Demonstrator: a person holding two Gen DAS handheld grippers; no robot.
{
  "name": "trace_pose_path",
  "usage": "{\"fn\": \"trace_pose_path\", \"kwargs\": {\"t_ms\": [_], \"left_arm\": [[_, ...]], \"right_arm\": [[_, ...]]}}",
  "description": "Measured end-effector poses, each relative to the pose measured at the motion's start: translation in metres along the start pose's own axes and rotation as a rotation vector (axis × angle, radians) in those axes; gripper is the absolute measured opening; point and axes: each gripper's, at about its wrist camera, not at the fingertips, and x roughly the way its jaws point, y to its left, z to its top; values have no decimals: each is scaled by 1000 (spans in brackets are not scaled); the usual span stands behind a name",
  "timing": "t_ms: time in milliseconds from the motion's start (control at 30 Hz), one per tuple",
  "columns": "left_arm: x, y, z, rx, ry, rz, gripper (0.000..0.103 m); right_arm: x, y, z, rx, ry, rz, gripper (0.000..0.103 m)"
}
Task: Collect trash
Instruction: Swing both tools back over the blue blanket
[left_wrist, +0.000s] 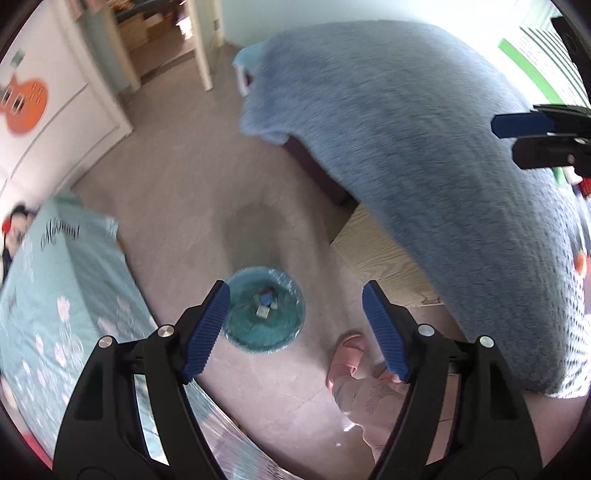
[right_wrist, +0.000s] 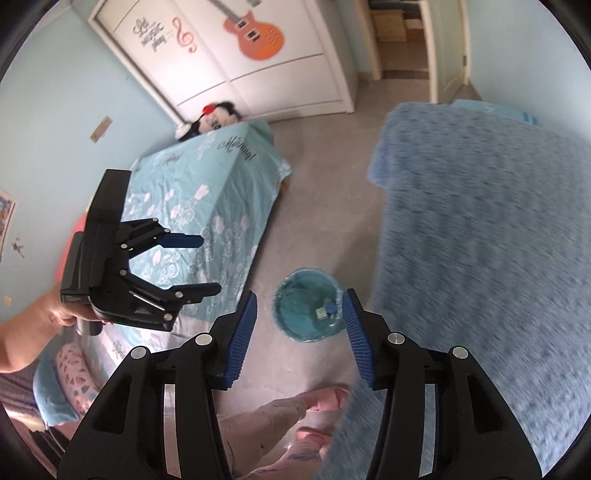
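A round teal-lined trash bin (left_wrist: 264, 332) stands on the grey floor between two beds. In it lie a small white packet (left_wrist: 263, 311) and a blue scrap (left_wrist: 267, 295). My left gripper (left_wrist: 295, 325) hangs high above the bin, pointing down, open with nothing between its blue pads. The right wrist view shows the same bin (right_wrist: 295, 317) with the packet (right_wrist: 320, 314), and my right gripper (right_wrist: 300, 338) open and empty above it. The left gripper (right_wrist: 208, 265) shows there at the left, held by a hand. The right gripper (left_wrist: 504, 142) pokes in at the right edge.
A bed with a teal flowered cover (right_wrist: 207, 206) lies left of the bin, and a bed under a fuzzy blue blanket (right_wrist: 480, 221) lies right. A person's feet in pink slippers (right_wrist: 325, 402) stand near the bin. A white wardrobe (right_wrist: 258, 81) and a doorway (right_wrist: 402, 44) are beyond.
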Motion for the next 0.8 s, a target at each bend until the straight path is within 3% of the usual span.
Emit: {"fn": "trace_pose_path", "kwargs": {"t_ms": [300,333,367,400,800], "left_arm": [[-15,-71,36,168,-57,-64,80],[-16,-81,39,193,-61,-75,81],[-17,-91,40,212,-63,-81,83],[-17,-104,44,245,-67,-86,83],[-14,-226,79,514,-82,-209,91]], "right_arm": [[-69,-43,-59,151,-98,-105,52],[-77,-49,-67,169,-107,-120,54],[-85,-54,-75,181,-118,-131,65],[-92,-58,-83,196,-132,-144,68],[-180,-116,-194,439,-229,-320,70]]}}
